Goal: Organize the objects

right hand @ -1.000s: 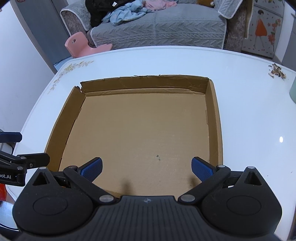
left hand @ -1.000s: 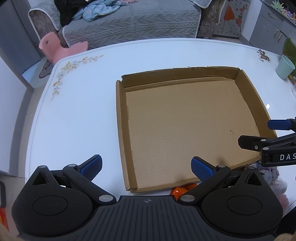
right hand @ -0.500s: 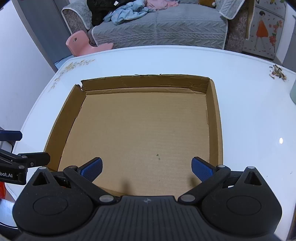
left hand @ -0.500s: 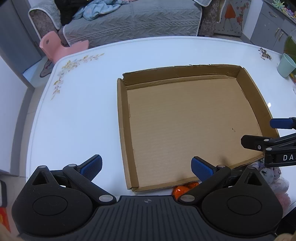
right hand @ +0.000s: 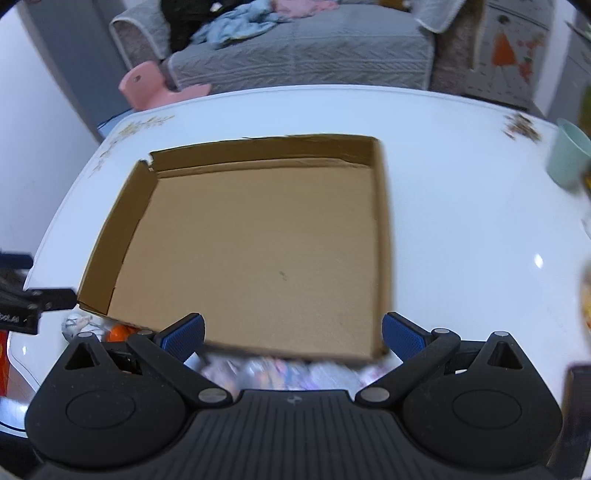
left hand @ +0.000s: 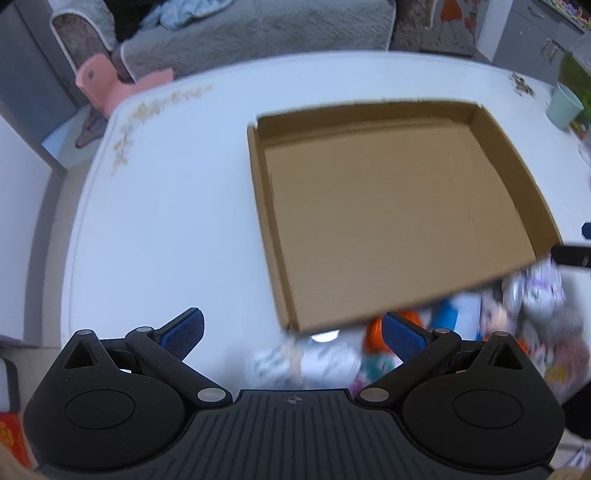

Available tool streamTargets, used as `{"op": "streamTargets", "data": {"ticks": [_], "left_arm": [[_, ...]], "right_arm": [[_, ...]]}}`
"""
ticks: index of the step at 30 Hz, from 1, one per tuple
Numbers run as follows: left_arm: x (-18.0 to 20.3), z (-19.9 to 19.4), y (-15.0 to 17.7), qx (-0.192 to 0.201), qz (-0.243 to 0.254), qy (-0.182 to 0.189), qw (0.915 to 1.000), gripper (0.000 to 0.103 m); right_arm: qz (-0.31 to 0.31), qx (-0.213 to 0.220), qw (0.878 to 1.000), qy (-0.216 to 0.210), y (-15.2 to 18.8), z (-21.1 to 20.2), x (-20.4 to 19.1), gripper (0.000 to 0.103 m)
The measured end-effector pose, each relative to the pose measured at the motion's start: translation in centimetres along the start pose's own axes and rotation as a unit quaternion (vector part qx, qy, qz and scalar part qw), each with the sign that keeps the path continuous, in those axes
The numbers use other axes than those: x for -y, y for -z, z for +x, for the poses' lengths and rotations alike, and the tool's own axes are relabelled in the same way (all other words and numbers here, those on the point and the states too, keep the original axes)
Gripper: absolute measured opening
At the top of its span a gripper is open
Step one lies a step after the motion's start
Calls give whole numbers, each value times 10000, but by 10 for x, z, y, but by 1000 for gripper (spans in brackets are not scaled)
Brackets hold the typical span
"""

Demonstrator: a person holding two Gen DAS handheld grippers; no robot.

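A shallow, empty cardboard tray (left hand: 258, 206) (right hand: 384, 229) lies on the white table (left hand: 166, 221) (right hand: 461, 206). A blurred pile of small items (left hand: 332, 358) (right hand: 266, 367), one of them orange (left hand: 373, 332) (right hand: 118, 332), lies at the tray's near edge. My left gripper (left hand: 293, 328) is open and empty above the near-left corner of the tray. My right gripper (right hand: 293, 328) is open and empty above the tray's near edge. Each gripper's tip shows at the side of the other's view: the right one (left hand: 572, 254) and the left one (right hand: 37, 299).
A pale green cup (left hand: 565, 105) (right hand: 569, 155) stands at the table's far right. A pink child's chair (left hand: 110, 83) (right hand: 155, 83) and a grey sofa (left hand: 258, 33) (right hand: 303, 48) with clothes on it stand beyond the far edge.
Both grippers have pulled back toward the near side, so the pile of small items in front of the tray has come into view. Both stay open.
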State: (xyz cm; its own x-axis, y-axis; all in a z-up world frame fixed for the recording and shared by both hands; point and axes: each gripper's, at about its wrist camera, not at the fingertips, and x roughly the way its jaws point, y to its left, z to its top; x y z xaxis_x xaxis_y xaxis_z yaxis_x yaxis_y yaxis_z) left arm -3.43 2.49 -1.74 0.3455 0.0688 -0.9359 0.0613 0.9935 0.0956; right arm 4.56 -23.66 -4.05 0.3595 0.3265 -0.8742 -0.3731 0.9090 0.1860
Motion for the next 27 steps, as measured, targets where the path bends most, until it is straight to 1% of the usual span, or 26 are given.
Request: {"op": "streamTargets", "data": {"ticks": [4,7,10,13,17,22,25,27], "left_arm": [[-11,11,20,-387,103,12,9992,102],[-18,20,27,-576,89,-23,9983,102],[-23,30,25,-624,-34,-61,9980,102],[-27,39,24,-724,-231,3,9971,102],[-29,50,21,-763,-360,21,9964,102],[-27,53,21,-654,-397,9,9971,102],[-28,54,23,-539,-450,73,9975,103],[-30,55,25,-516,-497,130,9973,103]], "right_arm": [[341,-205,9991,115,11,2,22,102],[487,-395,9980,127,17,5,33,98],[604,-519,9968,-18,15,13,40,97],[740,-610,9954,-2,13,22,44,94],[867,-748,9934,111,13,31,49,86],[985,-950,9904,197,12,47,49,84],[1086,-1050,9883,201,12,56,49,78],[1278,-987,9868,118,11,55,53,71]]}}
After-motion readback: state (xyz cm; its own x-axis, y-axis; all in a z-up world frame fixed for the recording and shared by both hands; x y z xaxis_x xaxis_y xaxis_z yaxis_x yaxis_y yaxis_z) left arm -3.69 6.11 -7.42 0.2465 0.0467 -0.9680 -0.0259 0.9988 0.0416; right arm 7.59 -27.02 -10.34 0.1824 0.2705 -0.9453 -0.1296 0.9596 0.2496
